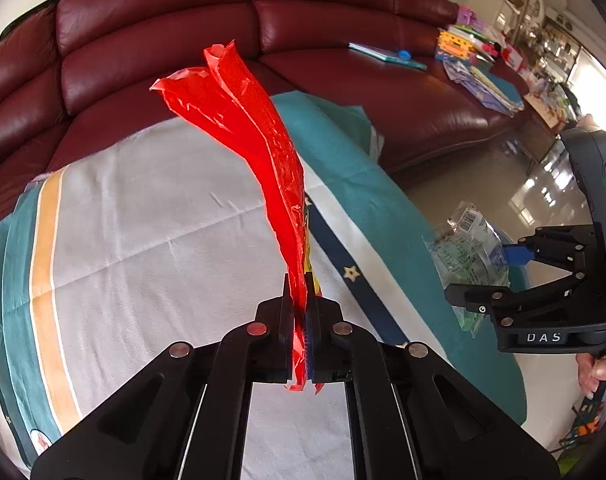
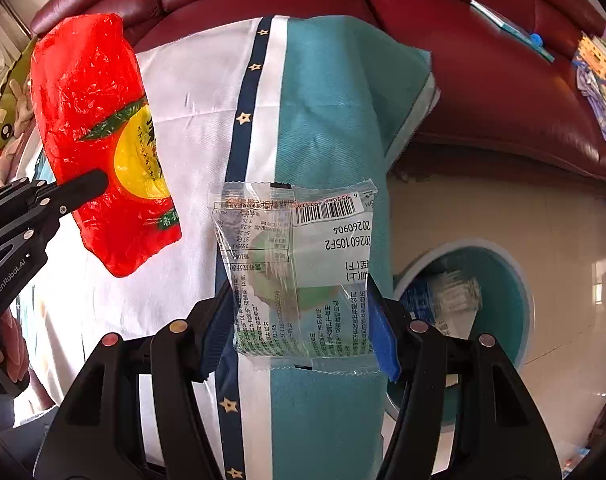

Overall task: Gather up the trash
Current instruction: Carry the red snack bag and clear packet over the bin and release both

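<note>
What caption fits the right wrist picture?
Right gripper holds a clear snack wrapper above a teal bin.

We see a bright red plastic wrapper (image 1: 259,152) with a yellow disc, green leaf shapes and dark lettering on its face. The clear wrapper (image 2: 299,272) carries a black barcode on a white label, black printed text and pale green patches. The cloth (image 1: 151,216) under them is white in the middle, with teal bands, a pale orange stripe on the left, and a navy stripe dotted with cream stars on the right. The far sofa (image 1: 163,20) is dark maroon leather. Both grippers are black, the right gripper (image 2: 303,320) with blue pads (image 2: 383,336). The bin (image 2: 519,280) at right is teal inside with a white rim.
</note>
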Demonstrator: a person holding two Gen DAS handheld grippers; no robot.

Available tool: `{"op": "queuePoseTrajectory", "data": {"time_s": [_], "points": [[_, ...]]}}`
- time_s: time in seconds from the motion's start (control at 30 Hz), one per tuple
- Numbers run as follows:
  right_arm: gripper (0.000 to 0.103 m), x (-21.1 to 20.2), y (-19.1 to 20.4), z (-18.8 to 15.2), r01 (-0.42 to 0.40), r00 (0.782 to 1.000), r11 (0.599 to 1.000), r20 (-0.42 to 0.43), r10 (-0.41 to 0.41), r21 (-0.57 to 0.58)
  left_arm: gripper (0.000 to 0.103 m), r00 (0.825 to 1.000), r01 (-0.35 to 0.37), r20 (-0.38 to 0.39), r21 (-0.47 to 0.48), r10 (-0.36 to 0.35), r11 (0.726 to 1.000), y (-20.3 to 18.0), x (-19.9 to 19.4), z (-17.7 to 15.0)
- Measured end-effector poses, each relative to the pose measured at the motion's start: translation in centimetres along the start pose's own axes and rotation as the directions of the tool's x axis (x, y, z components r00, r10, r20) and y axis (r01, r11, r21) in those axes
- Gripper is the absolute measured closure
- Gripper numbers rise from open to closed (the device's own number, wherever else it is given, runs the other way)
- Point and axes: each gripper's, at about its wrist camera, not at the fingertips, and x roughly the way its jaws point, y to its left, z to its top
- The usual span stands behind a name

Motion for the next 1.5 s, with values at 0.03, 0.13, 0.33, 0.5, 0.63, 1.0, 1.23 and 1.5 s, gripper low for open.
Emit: {"op": "queuePoseTrajectory", "data": {"time_s": [0.03,0.13,0.33,0.5,0.63,1.0,1.23,1.5], "points": [[0.046,-0.6,-0.6,-0.6,0.000,1.000,1.000,0.010,0.000,0.012,0.099,1.000,0.012,-0.002,0.007,-0.012,1.000,-0.7,-0.3,-0.2],[0.046,-2.5,-2.3,-2.6,-0.005,0.999,0.999,0.043,0.003,0.053,0.099,0.999,0.045,-0.001,0.042,-0.045,0.998,-3.3,-1.4,-0.6],[0.046,-5.7,-6.5,-6.0,-0.028,0.994,0.989,0.111,0.012,0.145,0.099,0.996,0.085,0.003,0.127,-0.086,0.988,-9.0,-2.8,-0.9],[0.046,-6.9,-9.9,-8.4,-0.044,0.990,0.975,0.141,0.013,0.219,0.099,0.992,0.126,-0.016,0.181,-0.125,0.975,-14.2,-2.3,-0.7],[0.046,-7.7,-12.7,-10.2,-0.056,0.987,0.958,0.161,0.011,0.280,0.099,0.987,0.162,-0.027,0.227,-0.160,0.960,-18.2,-1.7,-0.4],[0.045,-8.6,-20.0,-13.4,-0.069,0.984,0.905,0.181,-0.009,0.420,0.099,0.961,0.275,-0.070,0.258,-0.266,0.926,-26.0,2.3,2.0],[0.045,-6.0,-22.8,-13.7,-0.060,0.992,0.877,0.125,0.000,0.477,0.098,0.928,0.356,-0.199,0.230,-0.314,0.906,-29.6,9.1,1.6],[0.045,-3.2,-23.9,-13.1,-0.077,0.996,0.864,0.084,0.040,0.498,0.030,0.937,0.300,-0.260,0.251,-0.234,0.920,-29.9,13.5,-0.2]]}}
